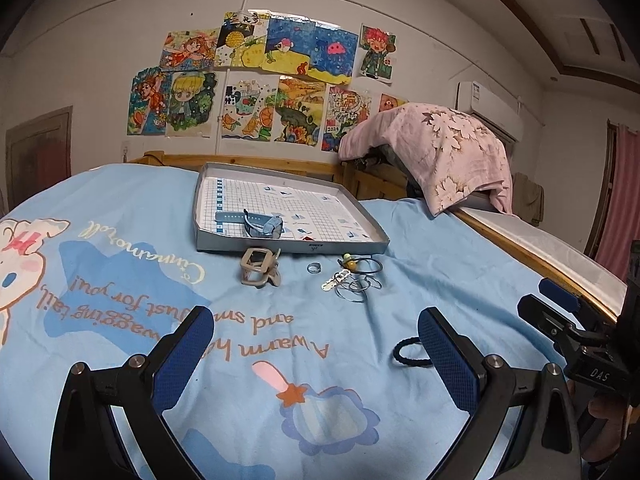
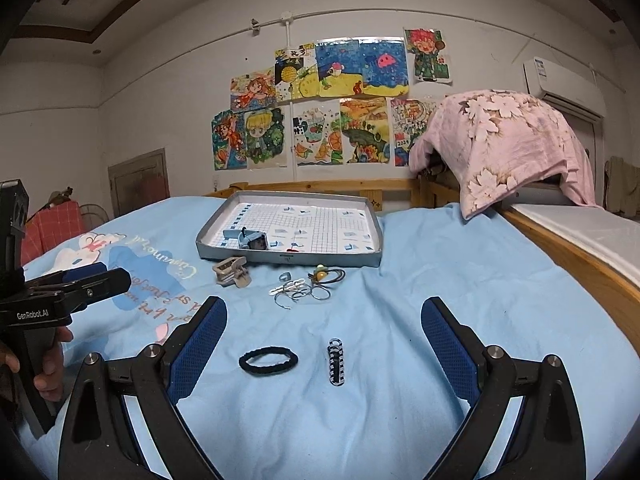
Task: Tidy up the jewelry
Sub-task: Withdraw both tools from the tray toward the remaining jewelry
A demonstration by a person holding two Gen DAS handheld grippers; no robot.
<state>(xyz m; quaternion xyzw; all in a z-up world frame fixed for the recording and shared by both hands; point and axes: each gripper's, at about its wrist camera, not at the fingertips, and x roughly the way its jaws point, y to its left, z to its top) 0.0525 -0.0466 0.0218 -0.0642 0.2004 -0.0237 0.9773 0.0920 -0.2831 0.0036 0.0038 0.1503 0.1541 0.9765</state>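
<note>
A grey cardboard tray (image 1: 224,240) (image 2: 208,250) lies on the blue bedsheet and holds a grey-blue watch (image 1: 262,224) (image 2: 250,238). In front of it lie a beige hair claw (image 1: 259,267) (image 2: 232,272), a small ring (image 1: 314,267) (image 2: 285,276), a white clip (image 1: 334,281) (image 2: 284,287), thin hoops (image 1: 358,290) (image 2: 298,294) and a yellow-bead hair tie (image 1: 352,263) (image 2: 322,274). Nearer lie a black scrunchie (image 2: 269,361) (image 1: 408,354) and a black-and-white coil tie (image 2: 337,362). My left gripper (image 1: 316,352) and right gripper (image 2: 324,344) are open and empty above the sheet.
A wooden bed rail (image 2: 580,264) runs along the right, with a pink flowered cloth (image 1: 448,152) (image 2: 512,148) draped over the far corner. The wooden headboard (image 1: 256,162) stands behind the tray. The other gripper shows at the side of each view (image 1: 560,312) (image 2: 80,284).
</note>
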